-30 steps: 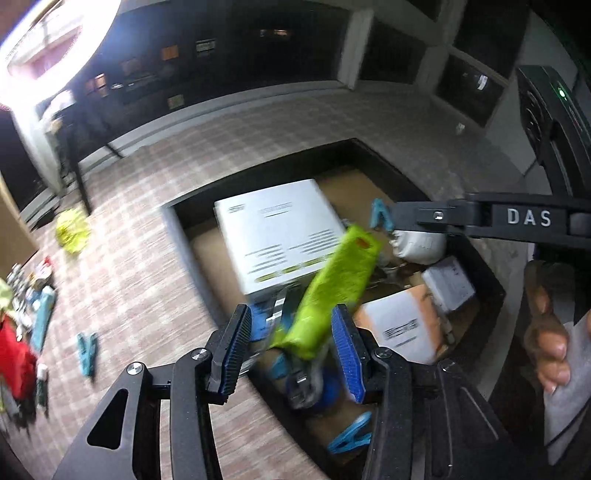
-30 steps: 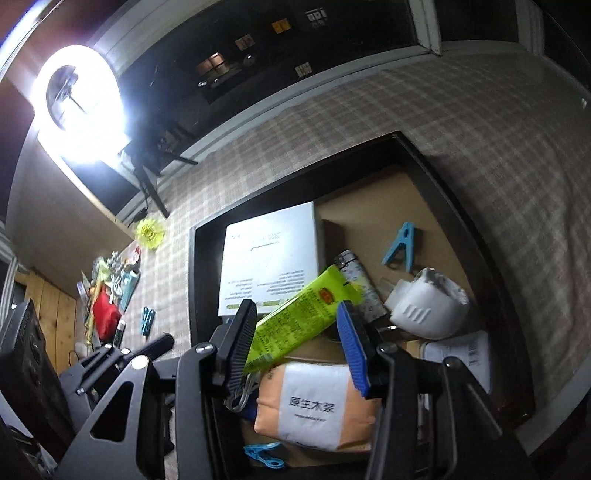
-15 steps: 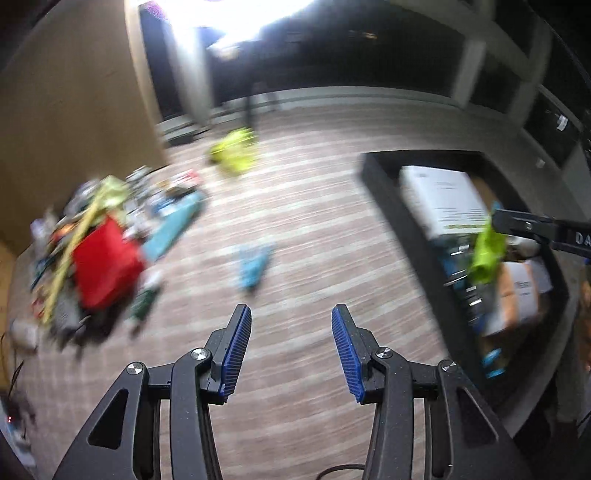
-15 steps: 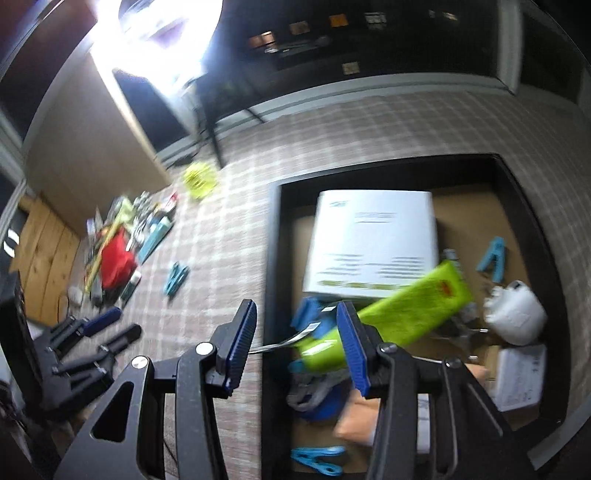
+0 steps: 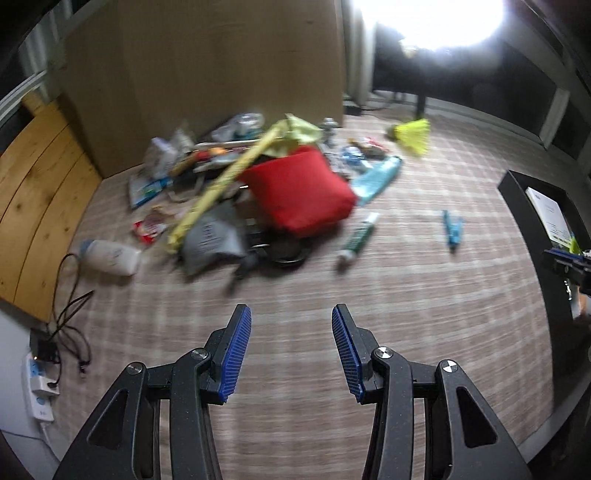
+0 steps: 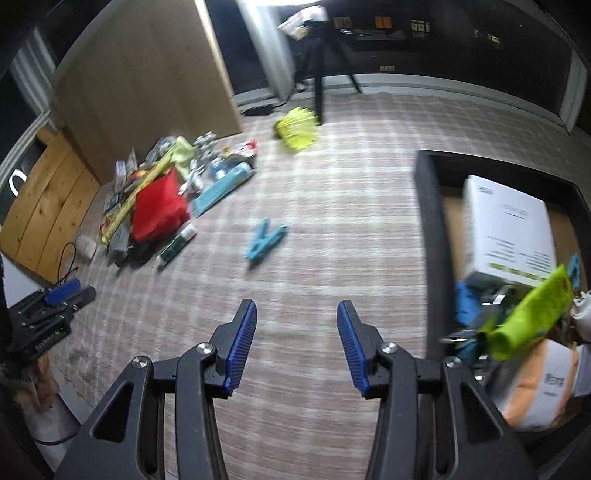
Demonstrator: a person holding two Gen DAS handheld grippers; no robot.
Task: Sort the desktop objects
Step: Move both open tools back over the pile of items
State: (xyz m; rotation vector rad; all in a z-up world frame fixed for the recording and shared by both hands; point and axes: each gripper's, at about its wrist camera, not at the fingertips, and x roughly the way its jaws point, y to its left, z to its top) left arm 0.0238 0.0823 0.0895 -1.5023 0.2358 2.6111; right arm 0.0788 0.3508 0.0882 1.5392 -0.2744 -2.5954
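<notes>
Both claws parted, empty | left claw (image 5: 291,349) | right claw (image 6: 297,345)

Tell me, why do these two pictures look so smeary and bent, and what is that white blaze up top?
Left wrist view: motion blur smears the pile around the red pouch; a bright lamp blows out the top. Right wrist view: the blue clothespin is blurred, and fisheye bends the black tray edges.

The pile (image 5: 258,192) is motion-blurred — small items unreadable; the black tray (image 6: 428,236) runs off the frame's right edge.
</notes>
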